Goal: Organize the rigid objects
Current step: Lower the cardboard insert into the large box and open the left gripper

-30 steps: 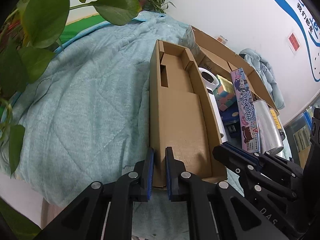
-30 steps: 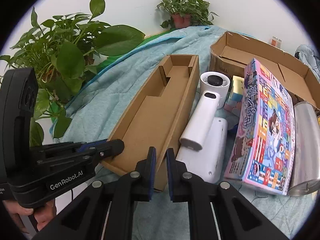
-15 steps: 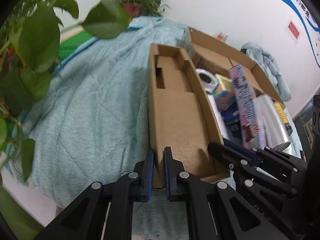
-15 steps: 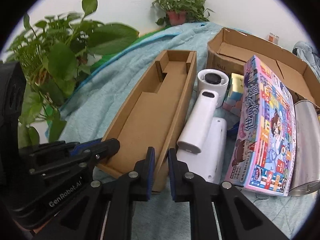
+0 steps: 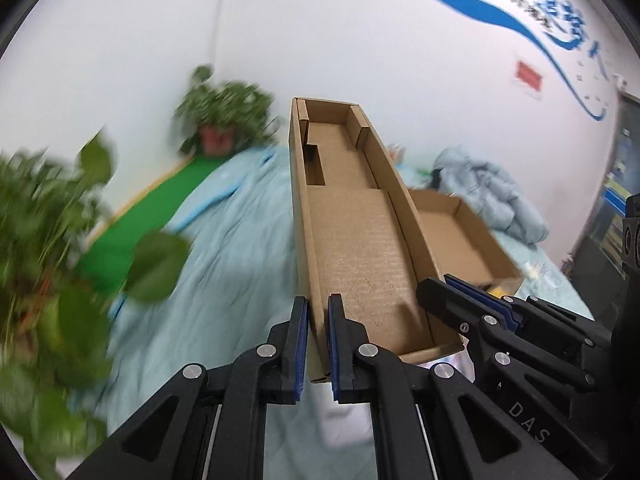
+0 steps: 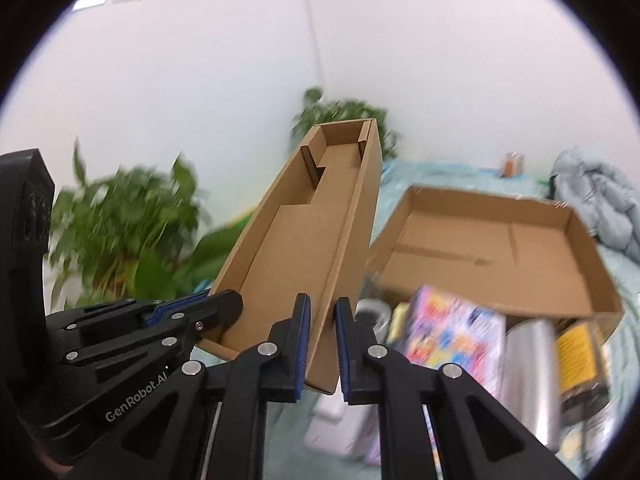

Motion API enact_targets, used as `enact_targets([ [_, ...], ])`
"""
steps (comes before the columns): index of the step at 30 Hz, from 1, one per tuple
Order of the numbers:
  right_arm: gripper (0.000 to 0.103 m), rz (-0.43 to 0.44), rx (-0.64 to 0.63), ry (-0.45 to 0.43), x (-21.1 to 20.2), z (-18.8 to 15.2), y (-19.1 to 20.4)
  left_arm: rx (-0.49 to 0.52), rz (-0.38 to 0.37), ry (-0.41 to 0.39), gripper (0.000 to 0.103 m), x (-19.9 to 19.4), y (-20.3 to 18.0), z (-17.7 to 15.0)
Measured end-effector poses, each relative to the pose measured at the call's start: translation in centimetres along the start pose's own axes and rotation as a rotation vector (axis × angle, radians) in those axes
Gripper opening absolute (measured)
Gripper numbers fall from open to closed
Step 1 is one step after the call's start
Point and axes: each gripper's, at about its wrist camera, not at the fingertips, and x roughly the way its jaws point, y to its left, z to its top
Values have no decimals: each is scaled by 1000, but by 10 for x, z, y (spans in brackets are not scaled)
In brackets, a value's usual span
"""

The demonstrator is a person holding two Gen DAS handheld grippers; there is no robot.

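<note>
Both grippers have raised the long box (image 5: pixel 352 240) off the blue quilt (image 5: pixel 224 248) since a second ago; then it lay flat beside the white appliance, and now its far end stands against the white wall (image 5: pixel 360 32).

Left gripper (image 5: pixel 318 344) pinches the box's left wall at the near corner, one pad inside and one outside. Right gripper (image 6: pixel 322 346) pinches the right wall near the same end in the same way. Nothing else supports the box, which hangs above the quilt with its far end higher than the near end.

This looks like the carrying step of tidying: the box is lifted but not yet set anywhere. Next it probably needs to travel over the clutter to a free spot, with both grips kept tight and level with each other, since the thin card walls could bend or slip if the hands drift apart.

It is a narrow brown corrugated tray, open on top and empty. Folded card inserts make a raised platform in the near half and a slotted recess toward the far end.

Below, in the right view, lie a wide open carton (image 6: pixel 492 248), a colourful game box (image 6: pixel 448 328) and a silver cylinder (image 6: pixel 528 356), all blurred. Potted plants (image 6: pixel 132 232) stand at the left.
</note>
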Motion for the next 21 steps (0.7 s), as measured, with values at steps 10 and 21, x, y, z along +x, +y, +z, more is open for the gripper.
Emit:
enact_targets([
  [10,12,-173,86,-89,8,54,-78,103,-154,-17,6,75,-71,98],
  [21,12,-193,135,3,69,71,-122,118,-122,56,6,167,-94,135],
])
